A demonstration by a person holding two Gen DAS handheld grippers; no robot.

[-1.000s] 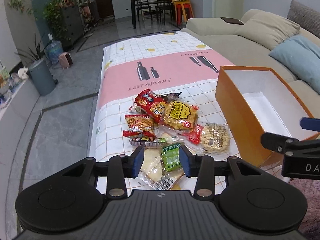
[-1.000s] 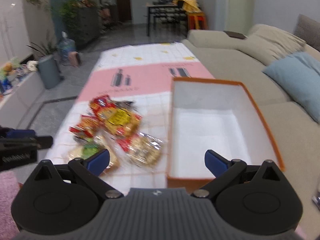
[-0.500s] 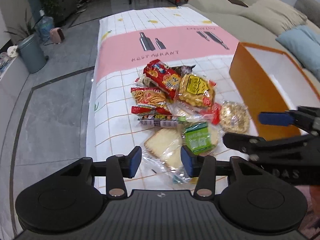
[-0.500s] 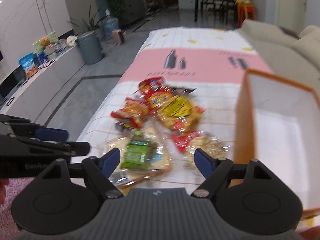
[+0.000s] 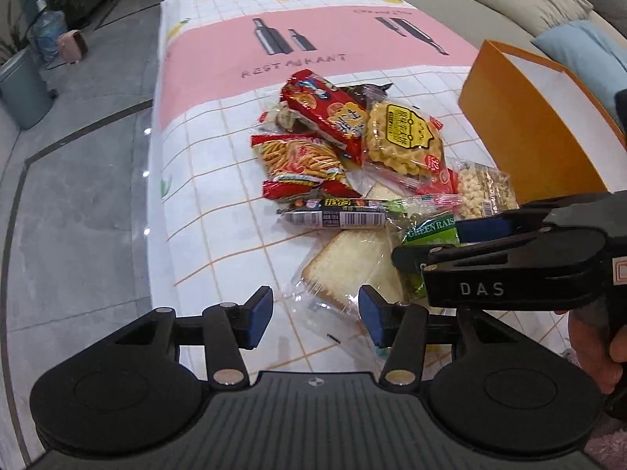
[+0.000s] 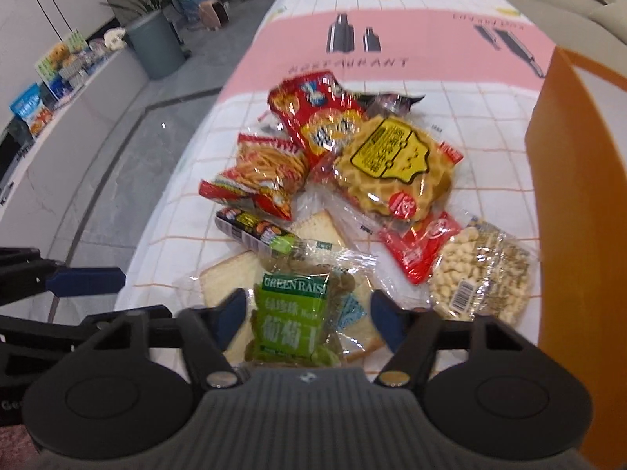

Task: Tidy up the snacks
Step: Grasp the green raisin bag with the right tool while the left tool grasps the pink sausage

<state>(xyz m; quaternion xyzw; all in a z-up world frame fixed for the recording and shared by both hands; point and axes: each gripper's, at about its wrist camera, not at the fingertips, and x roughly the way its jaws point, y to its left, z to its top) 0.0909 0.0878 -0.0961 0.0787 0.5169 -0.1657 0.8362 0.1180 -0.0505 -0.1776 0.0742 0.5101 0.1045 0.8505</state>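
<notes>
Snacks sit heaped in the middle of both views on the checked tablecloth (image 5: 219, 196), and nearest the lens lies the green raisin packet (image 6: 290, 313) on top of wrapped bread slices (image 5: 352, 262). That packet looks light, soft and crinkly; its film is probably slippery, so pinching across its flat body near the middle seems safer than catching a loose sealed edge. The bread under it should crush easily and calls for a gentle hold on the wrapper.

The right gripper (image 6: 307, 317) straddles the raisin packet at lower centre of its view, its jaws closing but with the blue pads still short of the film on either side, so it holds nothing yet. The left gripper (image 5: 315, 317) hovers over the near corner of the bread wrapper at lower centre of its view, jaws opening, nothing held.

The orange box (image 5: 521, 125), white inside, stands at the right edge of both frames beside the peanut bag (image 6: 482, 278); what shows of its inside is bare.
</notes>
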